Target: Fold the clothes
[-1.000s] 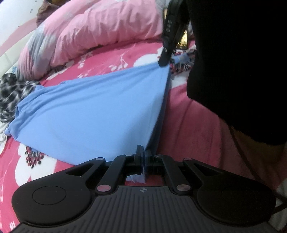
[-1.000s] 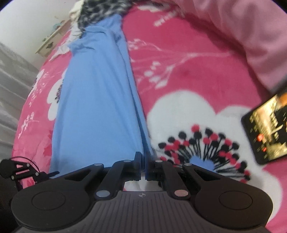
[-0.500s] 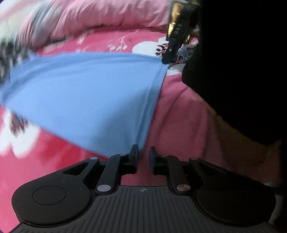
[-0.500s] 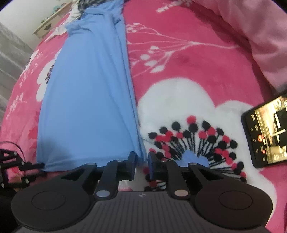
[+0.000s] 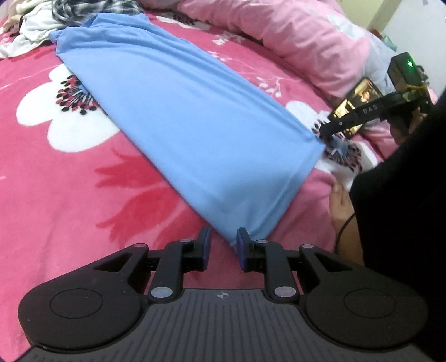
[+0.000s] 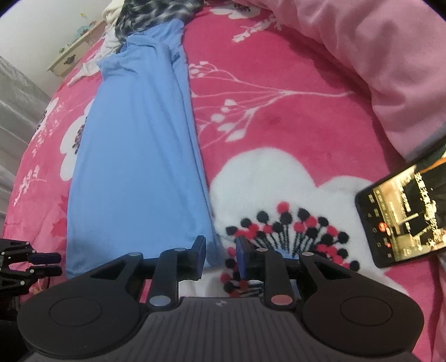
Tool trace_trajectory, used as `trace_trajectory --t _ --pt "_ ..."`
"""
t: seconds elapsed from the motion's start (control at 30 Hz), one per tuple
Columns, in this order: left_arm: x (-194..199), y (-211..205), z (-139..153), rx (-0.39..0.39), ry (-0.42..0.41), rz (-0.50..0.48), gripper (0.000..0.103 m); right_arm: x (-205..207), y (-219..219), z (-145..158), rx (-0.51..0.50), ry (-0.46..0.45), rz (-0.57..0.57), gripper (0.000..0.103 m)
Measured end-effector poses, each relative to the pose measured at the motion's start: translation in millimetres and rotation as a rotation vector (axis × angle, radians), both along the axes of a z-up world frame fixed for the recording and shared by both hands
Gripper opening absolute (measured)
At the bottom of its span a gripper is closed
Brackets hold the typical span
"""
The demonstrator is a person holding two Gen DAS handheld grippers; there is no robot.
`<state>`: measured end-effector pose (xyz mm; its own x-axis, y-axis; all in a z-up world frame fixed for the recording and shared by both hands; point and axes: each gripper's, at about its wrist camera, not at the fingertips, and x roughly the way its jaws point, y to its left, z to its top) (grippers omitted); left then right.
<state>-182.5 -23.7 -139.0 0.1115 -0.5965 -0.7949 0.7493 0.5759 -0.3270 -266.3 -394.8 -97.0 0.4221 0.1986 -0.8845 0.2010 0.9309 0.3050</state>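
i see the left hand-held gripper [image 5: 222, 245] just at the near corner of the blue garment [image 5: 181, 111]. its jaws are opening, and the corner of the cloth lies in front of the right pad, close to it or touching, but the pads do not press on it. from this hand-held gripper the garment runs away forward and to the left as one long folded strip, lying flat on the bed cover [image 5: 55, 195].

the right hand-held gripper [image 6: 220, 254] stands at the other near corner. its jaws are opening too. the edge of the garment [image 6: 133, 156] ends just beside the left pad, and between the pads i see only the bed cover [image 6: 278, 111]. from here the strip goes straight ahead, a little to the left of the hand-held gripper. in the left wrist view this hand-held gripper [image 5: 324, 132] shows far to the right, its tips at the far corner of the hem.

the garment is thin, smooth, light blue cloth with soft long creases, and its folded layers show along the right edge. the bed cover is fluffy, deep pink, with big white flowers and black and red dots. a phone [image 6: 404, 211] with a lit screen lies to the right of the right hand-held gripper. a puffy pink quilt [image 6: 376, 55] lies ahead on the right, and a black and white checked cloth [image 6: 156, 11] lies at the far end of the garment.
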Motion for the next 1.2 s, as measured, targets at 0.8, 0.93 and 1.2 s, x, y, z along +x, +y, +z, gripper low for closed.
trace_trajectory --t 0.8,0.93,1.2 --pt "-15 -26 -12 0.082 -0.060 -0.106 0.026 141 42 -3 -0.110 -0.252 0.170 0.025" --pt "-14 -28 -13 0.082 -0.052 -0.107 0.027 167 44 -8 -0.139 -0.294 0.150 0.025" --pt "-12 -27 -15 0.071 -0.046 -0.107 0.028 193 42 -25 -0.111 -0.286 0.164 0.011"
